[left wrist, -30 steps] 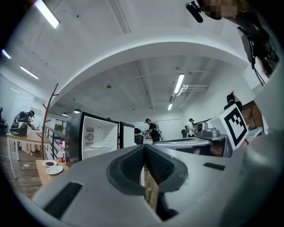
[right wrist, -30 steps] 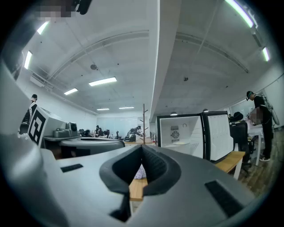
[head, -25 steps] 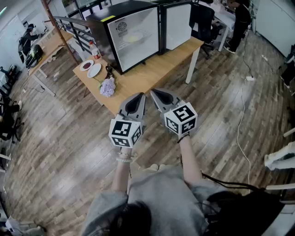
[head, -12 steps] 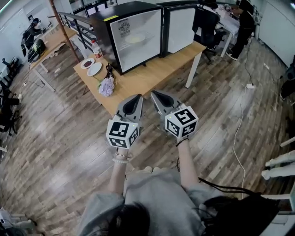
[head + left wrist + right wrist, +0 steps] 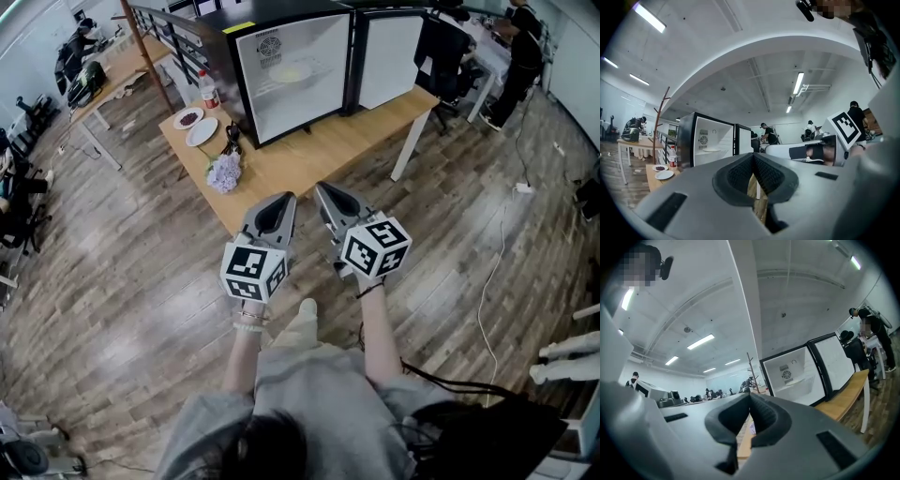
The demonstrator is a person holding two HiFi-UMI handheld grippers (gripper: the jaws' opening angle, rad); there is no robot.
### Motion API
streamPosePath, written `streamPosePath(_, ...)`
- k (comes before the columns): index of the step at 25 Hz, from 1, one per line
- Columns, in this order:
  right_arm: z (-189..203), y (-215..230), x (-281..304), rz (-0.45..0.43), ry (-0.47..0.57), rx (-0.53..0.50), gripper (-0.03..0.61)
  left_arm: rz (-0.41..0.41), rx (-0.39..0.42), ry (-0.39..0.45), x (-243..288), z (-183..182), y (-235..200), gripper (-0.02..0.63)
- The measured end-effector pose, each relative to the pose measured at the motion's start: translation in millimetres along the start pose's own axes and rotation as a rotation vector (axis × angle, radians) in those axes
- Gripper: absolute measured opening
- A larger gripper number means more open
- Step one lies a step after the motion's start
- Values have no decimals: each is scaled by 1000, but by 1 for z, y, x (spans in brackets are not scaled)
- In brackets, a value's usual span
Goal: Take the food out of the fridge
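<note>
Pressed together and empty, left claw (image 5: pixel 279 199) and right claw (image 5: pixel 325 191) point to 12 o'clock, as the fridge (image 5: pixel 292 75) is well apart.

Black fridge (image 5: pixel 291 80) (white inside)

I wear a grey short-sleeved shirt (image 5: pixel 328 403) and a pale bracelet (image 5: pixel 248 321). My left gripper (image 5: pixel 283 199) and right gripper (image 5: pixel 322 189) are grey wedge-shaped shells with black ribbed pads (image 5: pixel 740 174), each carrying a black-and-white marker cube (image 5: pixel 253 272).
</note>
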State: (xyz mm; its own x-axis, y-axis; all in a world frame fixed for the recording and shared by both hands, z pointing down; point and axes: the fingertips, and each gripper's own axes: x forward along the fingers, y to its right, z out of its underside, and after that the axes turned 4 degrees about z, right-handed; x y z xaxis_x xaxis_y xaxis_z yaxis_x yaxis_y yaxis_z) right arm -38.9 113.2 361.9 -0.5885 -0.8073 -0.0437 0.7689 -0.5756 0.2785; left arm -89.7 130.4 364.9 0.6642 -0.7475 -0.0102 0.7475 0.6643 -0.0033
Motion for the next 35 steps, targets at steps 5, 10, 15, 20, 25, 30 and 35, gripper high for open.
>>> streamPosePath(5,-1,24,27,-2,-14,-1,8,1,-5,5,30,5,-21,8)
streamPosePath(10,-9,48,53,-6,-10,9,8,6,-11,1,60,5,-41,8)
streamPosePath(15,-15,64,79,1,-13,-35,8,19,-11,-2,86,5,-60,8)
streamPosePath(20,-20,80,106,0,-11,-56,8,20,-18,7,108,5,-84,8)
streamPosePath(25,-25,94,133,-1,-4,-56,8,21,-14,8,127,5,-106,8)
streamPosePath(30,-24,104,153,-10,-5,-52,8,11,-15,10,140,7,-124,8)
streamPosePath(35,-23,114,167,-11,-8,-41,8,10,-13,2,151,10,-134,8)
